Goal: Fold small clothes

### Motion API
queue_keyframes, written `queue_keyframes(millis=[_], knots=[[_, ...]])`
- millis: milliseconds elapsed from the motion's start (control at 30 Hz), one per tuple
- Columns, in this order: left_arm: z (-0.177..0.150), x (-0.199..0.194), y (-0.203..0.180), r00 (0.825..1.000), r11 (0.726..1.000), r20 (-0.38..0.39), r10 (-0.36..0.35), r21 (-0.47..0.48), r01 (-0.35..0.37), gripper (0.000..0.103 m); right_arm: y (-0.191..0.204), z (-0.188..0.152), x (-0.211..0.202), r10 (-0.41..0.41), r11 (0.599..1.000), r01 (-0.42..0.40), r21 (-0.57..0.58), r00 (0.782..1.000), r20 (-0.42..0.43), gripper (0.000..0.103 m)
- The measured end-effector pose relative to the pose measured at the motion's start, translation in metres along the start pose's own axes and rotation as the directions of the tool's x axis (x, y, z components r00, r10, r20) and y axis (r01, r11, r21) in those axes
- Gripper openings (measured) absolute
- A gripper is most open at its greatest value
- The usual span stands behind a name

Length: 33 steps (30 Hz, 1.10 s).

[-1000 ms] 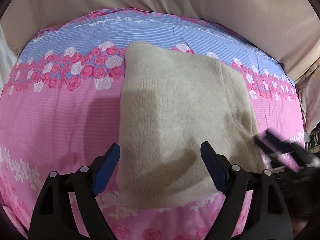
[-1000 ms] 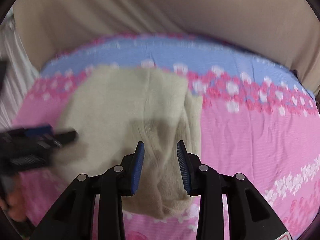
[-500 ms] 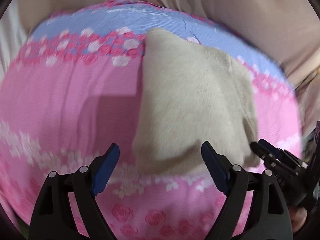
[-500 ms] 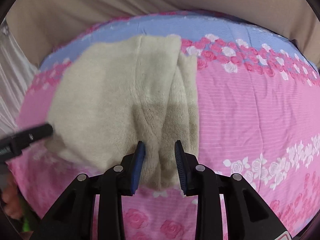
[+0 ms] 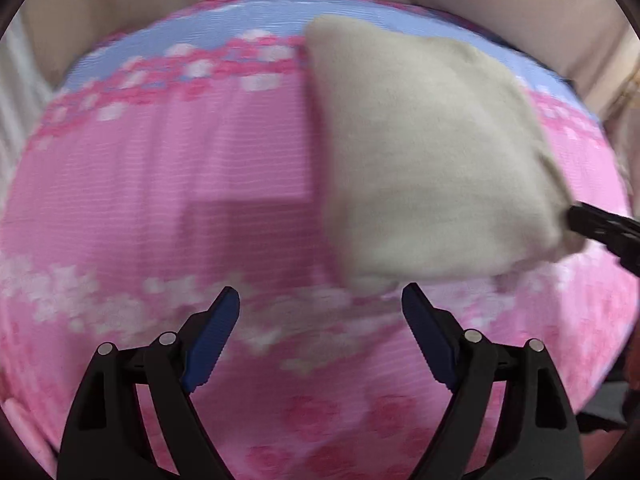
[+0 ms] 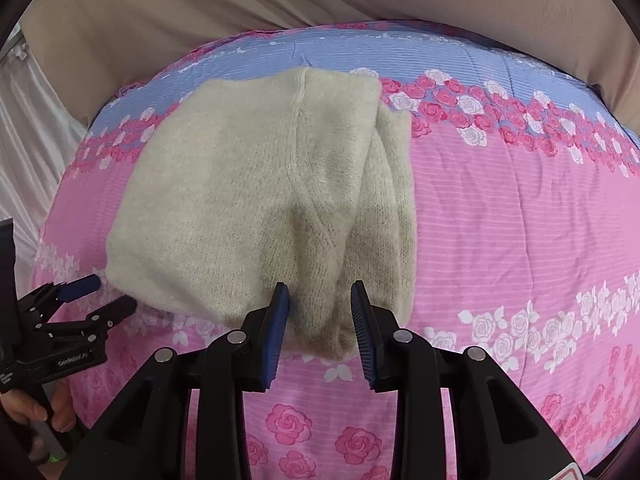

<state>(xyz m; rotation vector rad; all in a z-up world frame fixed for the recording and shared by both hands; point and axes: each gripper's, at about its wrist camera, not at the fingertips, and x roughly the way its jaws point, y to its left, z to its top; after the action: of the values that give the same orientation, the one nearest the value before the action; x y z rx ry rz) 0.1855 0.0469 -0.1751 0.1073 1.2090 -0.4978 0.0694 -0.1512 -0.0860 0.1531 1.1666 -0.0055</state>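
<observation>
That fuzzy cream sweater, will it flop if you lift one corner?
Probably yes. The cream sweater is soft knit, folded in drooping layers, so it would likely sag and unfold. Its fuzzy surface probably grips well, and it looks light.

Both wrist views look steeply down, close, sharing the sweater [image 5: 432, 152].

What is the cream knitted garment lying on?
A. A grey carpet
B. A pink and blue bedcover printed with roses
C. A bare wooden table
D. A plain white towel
B: the folded cream knitted garment lies flat on a pink and blue bedcover with bands of printed roses showing on every side of it.
</observation>
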Motion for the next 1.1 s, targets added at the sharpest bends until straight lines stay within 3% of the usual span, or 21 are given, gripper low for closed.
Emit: queue_keyframes(millis=[33, 100, 133, 167, 200, 233, 267, 333, 467, 567, 633, 700, 833, 900, 1000, 1100], knots=[[0.001, -0.001, -0.007, 1.000, 1.000, 0.020, 0.001, 0.029, -0.002, 0.081, -0.001, 0.000, 0.000, 0.000, 1.000, 0.000, 0.002, 1.000, -0.001, 0.029], [0.001, 0.005, -0.015, 0.994, 0.991, 0.029, 0.107, 0.077, -0.109, 0.081, -0.003, 0.001, 0.001, -0.001, 1.000, 0.001, 0.011, 1.000, -0.003, 0.030], [0.002, 0.012, -0.008, 0.983, 0.981, 0.021, 0.184, 0.054, -0.184, 0.080, -0.005, 0.002, 0.002, -0.004, 1.000, 0.004, 0.014, 1.000, -0.004, 0.030], [0.002, 0.016, 0.004, 0.983, 0.983, 0.008, 0.183, -0.004, -0.183, 0.080, -0.006, 0.002, 0.004, -0.009, 1.000, 0.009, 0.015, 1.000, -0.006, 0.030], [-0.001, 0.019, 0.030, 0.988, 0.980, -0.025, 0.151, -0.130, -0.153, 0.079, -0.007, 0.001, 0.005, -0.012, 1.000, 0.012, 0.012, 1.000, -0.010, 0.031], [-0.004, 0.022, 0.047, 0.986, 0.966, -0.056, 0.155, -0.202, -0.163, 0.074, -0.008, 0.001, 0.008, -0.023, 1.000, 0.023, 0.006, 1.000, -0.017, 0.033], [-0.008, 0.024, 0.060, 0.976, 0.946, -0.085, 0.200, -0.244, -0.215, 0.062, -0.009, 0.000, 0.011, -0.038, 0.999, 0.038, 0.003, 0.999, -0.024, 0.033], [-0.010, 0.018, 0.077, 0.982, 0.942, -0.077, 0.170, -0.281, -0.185, 0.062, -0.011, 0.000, 0.010, -0.024, 0.999, 0.025, 0.025, 0.999, -0.026, 0.033], [-0.003, -0.016, 0.066, 0.990, 0.961, -0.001, 0.143, -0.239, -0.139, 0.066, 0.001, 0.006, -0.015, -0.015, 1.000, 0.014, 0.016, 0.999, 0.051, 0.033], [0.011, -0.043, 0.037, 0.993, 0.981, 0.096, 0.074, -0.188, -0.055, 0.073, 0.017, 0.014, -0.015, -0.007, 0.999, 0.009, -0.042, 0.998, 0.056, 0.033], [0.025, -0.045, 0.011, 0.991, 0.992, 0.121, 0.062, -0.120, -0.047, 0.080, 0.022, 0.018, 0.002, -0.069, 0.994, 0.071, -0.085, 0.997, 0.034, 0.033], [0.032, -0.036, -0.008, 0.992, 0.996, 0.105, 0.070, -0.068, -0.063, 0.081, 0.012, 0.016, 0.033, -0.154, 0.984, 0.150, -0.101, 0.987, -0.036, 0.033], [0.038, -0.011, -0.028, 0.995, 0.996, 0.044, 0.084, -0.022, -0.084, 0.080, -0.002, 0.020, 0.011, -0.062, 0.998, 0.063, 0.025, 0.998, -0.027, 0.032], [0.040, -0.008, -0.027, 0.996, 0.996, 0.040, 0.084, -0.021, -0.083, 0.080, 0.002, 0.021, -0.003, -0.073, 0.997, 0.073, 0.014, 0.997, 0.023, 0.033], [0.037, -0.007, -0.031, 0.997, 0.997, 0.028, 0.074, -0.033, -0.073, 0.081, 0.004, 0.013, 0.019, -0.128, 0.991, 0.128, -0.040, 0.992, -0.020, 0.037], [0.037, -0.007, -0.030, 0.998, 0.997, 0.016, 0.062, -0.043, -0.061, 0.081, -0.008, 0.006, 0.018, -0.072, 0.996, 0.073, 0.049, 0.997, -0.010, 0.037]])
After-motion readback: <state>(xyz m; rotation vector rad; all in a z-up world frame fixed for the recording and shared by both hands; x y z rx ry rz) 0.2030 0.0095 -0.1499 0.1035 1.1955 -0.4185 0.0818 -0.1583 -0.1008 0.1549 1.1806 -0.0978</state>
